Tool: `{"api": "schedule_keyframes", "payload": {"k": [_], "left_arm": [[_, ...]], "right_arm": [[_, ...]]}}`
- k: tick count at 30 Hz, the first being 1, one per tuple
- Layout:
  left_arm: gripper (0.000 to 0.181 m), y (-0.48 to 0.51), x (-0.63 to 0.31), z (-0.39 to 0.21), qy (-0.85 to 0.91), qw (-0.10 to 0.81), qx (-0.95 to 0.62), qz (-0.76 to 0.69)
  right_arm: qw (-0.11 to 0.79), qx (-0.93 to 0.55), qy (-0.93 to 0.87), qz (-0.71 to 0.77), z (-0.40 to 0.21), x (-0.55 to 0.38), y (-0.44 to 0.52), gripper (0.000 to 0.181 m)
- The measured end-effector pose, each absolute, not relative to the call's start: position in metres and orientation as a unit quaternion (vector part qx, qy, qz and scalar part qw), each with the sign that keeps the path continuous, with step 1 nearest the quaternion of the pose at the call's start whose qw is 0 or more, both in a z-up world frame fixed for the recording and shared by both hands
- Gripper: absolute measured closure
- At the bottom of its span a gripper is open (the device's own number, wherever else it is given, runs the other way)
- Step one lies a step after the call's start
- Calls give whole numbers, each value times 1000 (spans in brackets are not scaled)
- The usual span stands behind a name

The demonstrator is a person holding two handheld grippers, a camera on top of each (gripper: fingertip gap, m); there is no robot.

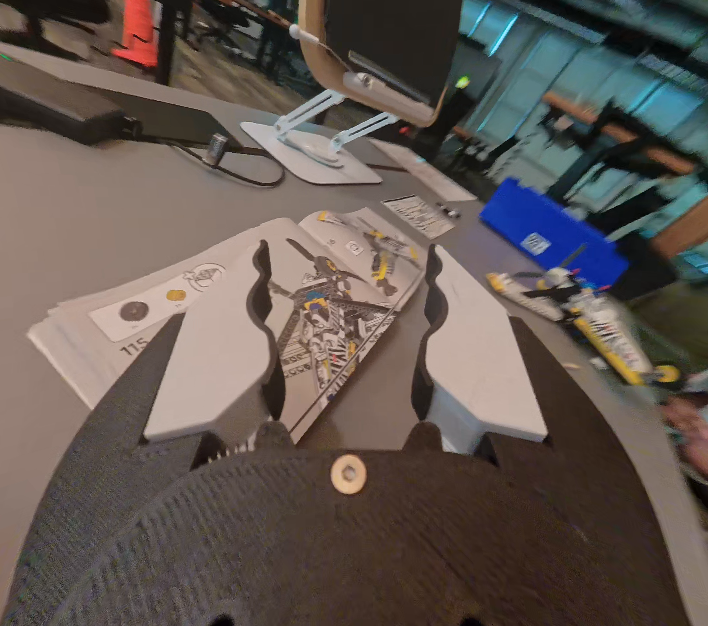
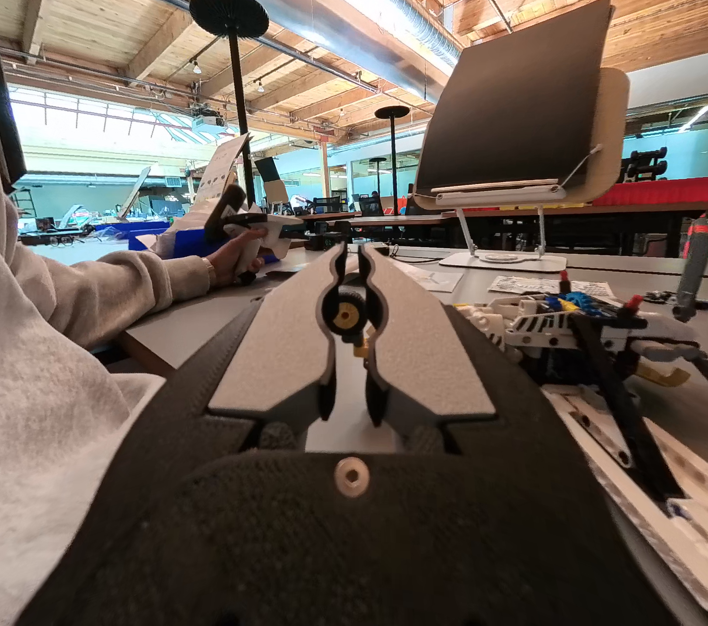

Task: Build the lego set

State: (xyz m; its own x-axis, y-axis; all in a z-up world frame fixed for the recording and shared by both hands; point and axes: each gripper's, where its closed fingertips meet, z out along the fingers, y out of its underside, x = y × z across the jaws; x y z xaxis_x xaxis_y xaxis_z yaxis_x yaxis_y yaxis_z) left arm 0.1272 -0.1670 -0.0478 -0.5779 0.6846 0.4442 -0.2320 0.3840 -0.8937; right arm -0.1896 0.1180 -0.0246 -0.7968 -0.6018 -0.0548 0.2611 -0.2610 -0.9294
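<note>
Right claw pinched a small wheel; left claw hung spread over the instruction booklet.

The left claw (image 1: pixel 346 285) stood spread wide with nothing between its fingers, above the open instruction booklet (image 1: pixel 214 301) on the grey desk (image 1: pixel 115 216). The right claw (image 2: pixel 351 285) was closed on a black-tyred lego wheel (image 2: pixel 344 316) with a yellow hub, held above the desk. The part-built lego helicopter model (image 2: pixel 567 324), white, black and yellow, lay on the desk just right of that claw. A dark tablet (image 2: pixel 509 101) leaned on a stand farther back.
</note>
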Motion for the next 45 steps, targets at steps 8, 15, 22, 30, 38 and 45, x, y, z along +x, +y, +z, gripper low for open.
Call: {"api": "schedule_keyframes", "payload": {"k": [8, 15, 22, 30, 38, 45], "left_arm": [[97, -192, 161, -78, -808, 26, -178, 561], [82, -193, 176, -125, -893, -2, -121, 433], [84, -188, 172, -142, -918, 43, -103, 379], [126, -182, 149, -138, -905, 57, -167, 387], [151, -179, 137, -136, -891, 33, -213, 399], [156, -180, 134, -131, -875, -5, -239, 421]], "right_arm": [[261, -178, 549, -774, -29, -179, 117, 179], [258, -181, 551, -772, -30, -175, 116, 179], [263, -177, 554, -769, -33, -173, 114, 180], [258, -180, 558, -768, -34, -171, 113, 180], [253, -184, 561, -766, -35, -169, 112, 181], [250, -186, 563, -765, -36, -168, 111, 181]]}}
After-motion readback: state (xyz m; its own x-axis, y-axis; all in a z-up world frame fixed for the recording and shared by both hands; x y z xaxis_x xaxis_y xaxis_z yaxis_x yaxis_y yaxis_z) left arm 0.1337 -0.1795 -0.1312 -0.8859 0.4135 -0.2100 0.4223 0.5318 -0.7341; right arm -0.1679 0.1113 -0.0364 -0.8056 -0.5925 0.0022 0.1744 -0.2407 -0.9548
